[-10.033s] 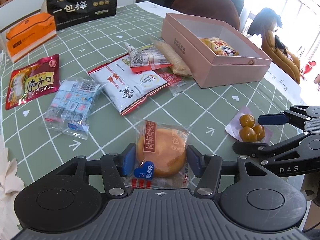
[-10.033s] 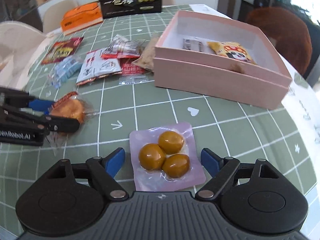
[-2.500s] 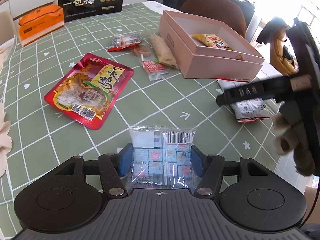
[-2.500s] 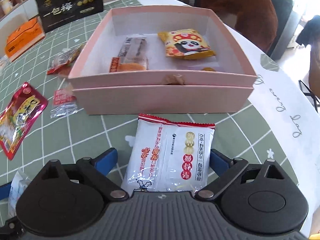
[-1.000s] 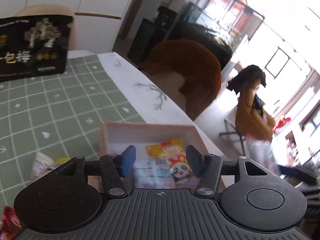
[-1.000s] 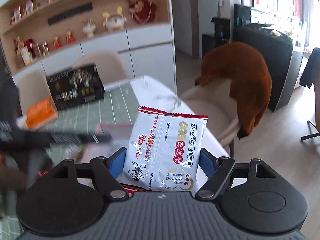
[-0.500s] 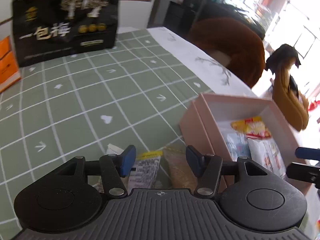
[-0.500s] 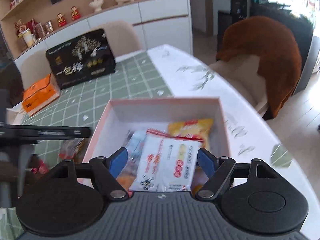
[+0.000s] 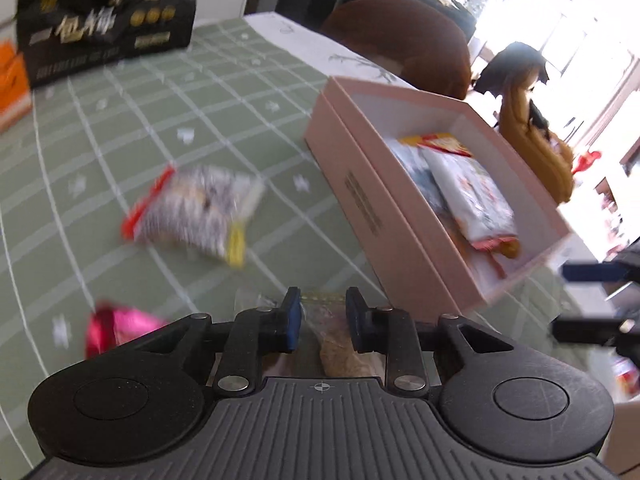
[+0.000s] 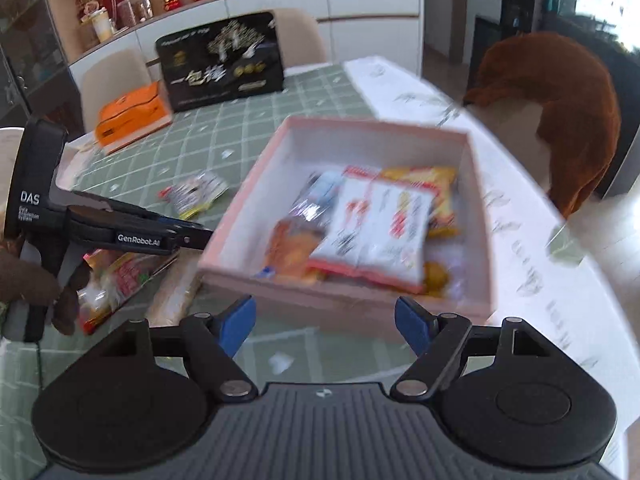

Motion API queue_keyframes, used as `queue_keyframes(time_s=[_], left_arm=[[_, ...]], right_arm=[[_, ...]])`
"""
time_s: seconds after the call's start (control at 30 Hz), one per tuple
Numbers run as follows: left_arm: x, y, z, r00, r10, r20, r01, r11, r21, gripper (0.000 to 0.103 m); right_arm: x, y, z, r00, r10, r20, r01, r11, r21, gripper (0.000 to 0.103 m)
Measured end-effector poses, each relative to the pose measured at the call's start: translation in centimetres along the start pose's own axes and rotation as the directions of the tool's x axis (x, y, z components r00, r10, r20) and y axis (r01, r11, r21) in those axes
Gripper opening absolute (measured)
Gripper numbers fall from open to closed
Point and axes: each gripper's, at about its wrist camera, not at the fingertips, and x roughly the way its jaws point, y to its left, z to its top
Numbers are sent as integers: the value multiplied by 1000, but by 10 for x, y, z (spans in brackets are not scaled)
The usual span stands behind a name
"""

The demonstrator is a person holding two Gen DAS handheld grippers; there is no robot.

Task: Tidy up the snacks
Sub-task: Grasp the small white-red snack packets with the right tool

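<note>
The left gripper [image 9: 322, 320] has its blue-padded jaws drawn close together around a long clear packet of tan, crumbly snack [image 9: 340, 354], which lies on the green checked tablecloth [image 9: 120, 128] and runs back under the gripper body. The pads look to be pressing the packet's sides, though motion blur makes the contact hard to confirm. Ahead of the jaws and to their left lies a blurred silver and red snack packet with a yellow end [image 9: 196, 216]. Nearer, left of the jaws, a shiny pink-red wrapper [image 9: 120, 330] rests on the cloth. Ahead and to the right of the jaws sits the open pink cardboard box [image 9: 372, 208], holding a white and red snack bag [image 9: 468, 196] on top of other packets.

The right gripper [image 10: 325, 320] has its jaws spread wide with nothing between them, hovering just in front of the box's near wall [image 10: 340, 300]. Beyond the jaws, inside the box, the white and red bag [image 10: 380, 232] lies over a yellow packet [image 10: 432, 196], a clear blue-tinted packet [image 10: 320, 192] and an orange cake-like packet [image 10: 292, 248]. To the left of these jaws the left gripper [image 10: 200, 236] reaches in beside the box, over a red and yellow packet [image 10: 120, 276]. Far ahead stand a black gift box [image 10: 220, 62] and an orange box [image 10: 132, 116].
</note>
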Motion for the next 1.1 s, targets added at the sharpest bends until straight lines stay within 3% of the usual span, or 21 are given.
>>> queue_keyframes(time_s=[0.1, 0.2, 0.3, 0.33, 0.37, 0.47, 0.53, 0.6, 0.8, 1.0, 1.1], left_arm=[[-16, 7, -3, 999, -14, 36, 16, 999, -45, 29], [-33, 19, 18, 977, 121, 178, -104, 990, -99, 29], [-32, 43, 48, 933, 244, 264, -180, 953, -244, 30], [-27, 51, 56, 927, 266, 263, -191, 941, -280, 30], [-19, 58, 64, 927, 279, 251, -195, 930, -313, 30], [8, 67, 74, 942, 274, 192, -204, 925, -321, 30], [27, 64, 72, 956, 262, 131, -221, 939, -263, 30], [28, 58, 63, 964, 231, 129, -202, 958, -203, 30], [8, 27, 21, 983, 159, 96, -151, 984, -92, 29], [-25, 14, -31, 997, 26, 66, -13, 981, -191, 29], [-35, 11, -49, 998, -30, 47, 39, 974, -224, 29]], right_arm=[[1, 20, -7, 995, 91, -30, -90, 995, 34, 77], [18, 48, -6, 985, 157, -75, -154, 987, 43, 74], [49, 83, -1, 979, 156, -127, -157, 988, 8, 55], [60, 93, 0, 977, 149, -152, -152, 988, -4, 42], [66, 100, 1, 973, 164, -161, -168, 986, -13, 36], [65, 113, 1, 978, 144, -154, -155, 986, -65, 29], [55, 110, -4, 980, 137, -147, -153, 983, -102, 27], [45, 97, -10, 982, 120, -146, -137, 984, -111, 27], [30, 47, -29, 982, 61, -177, -60, 998, 13, 27], [20, 37, -36, 981, 90, -174, -79, 994, 71, 27], [17, 49, -31, 983, 102, -153, -98, 995, 31, 42]])
